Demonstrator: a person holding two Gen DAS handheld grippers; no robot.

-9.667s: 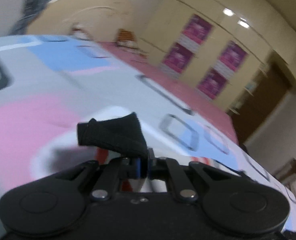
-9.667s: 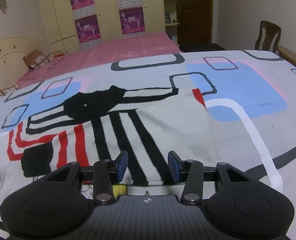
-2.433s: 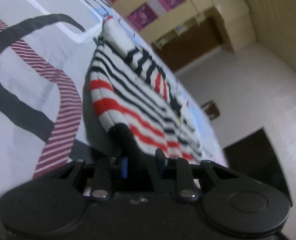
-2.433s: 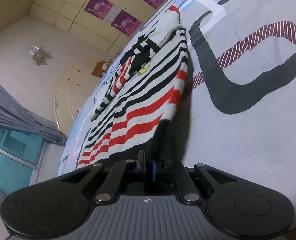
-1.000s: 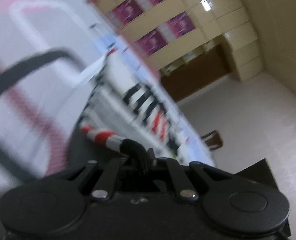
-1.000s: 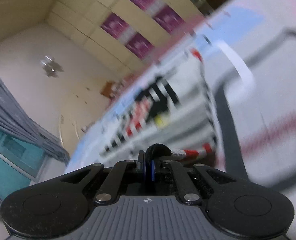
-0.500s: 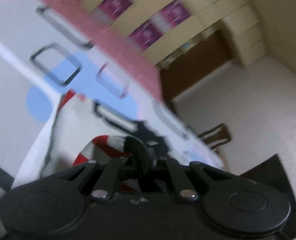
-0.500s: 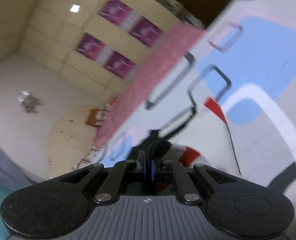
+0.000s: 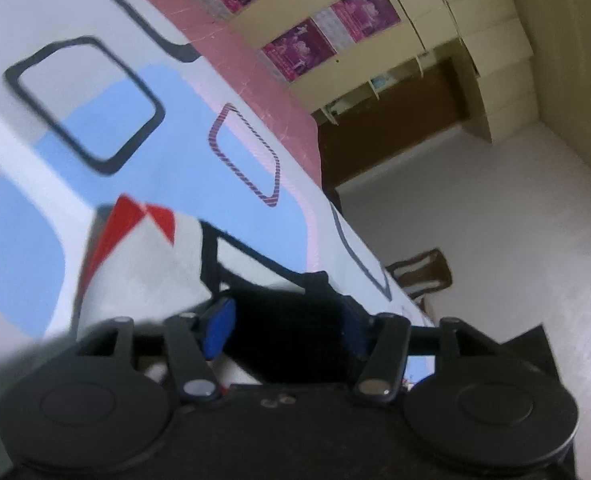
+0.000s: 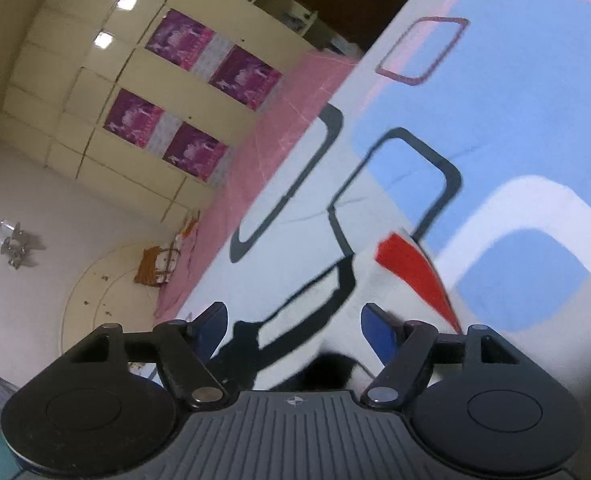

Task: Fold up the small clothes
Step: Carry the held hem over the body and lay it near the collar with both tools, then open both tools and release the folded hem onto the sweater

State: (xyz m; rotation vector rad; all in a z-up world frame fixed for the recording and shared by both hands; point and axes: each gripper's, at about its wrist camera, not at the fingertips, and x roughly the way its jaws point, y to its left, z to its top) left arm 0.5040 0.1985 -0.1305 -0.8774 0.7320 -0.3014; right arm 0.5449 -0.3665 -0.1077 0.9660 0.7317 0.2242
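Resting flat: knit striped sweater [image 10: 391, 292] | printed bedsheet [image 10: 495, 128] | grippers parted

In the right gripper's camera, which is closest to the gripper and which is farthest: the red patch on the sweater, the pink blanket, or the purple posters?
From the right gripper:
1. Red patch on the sweater, just ahead, slightly right.
2. Pink blanket, beyond the patterned bedspread.
3. Purple posters, on the cupboards at the far wall, upper left.
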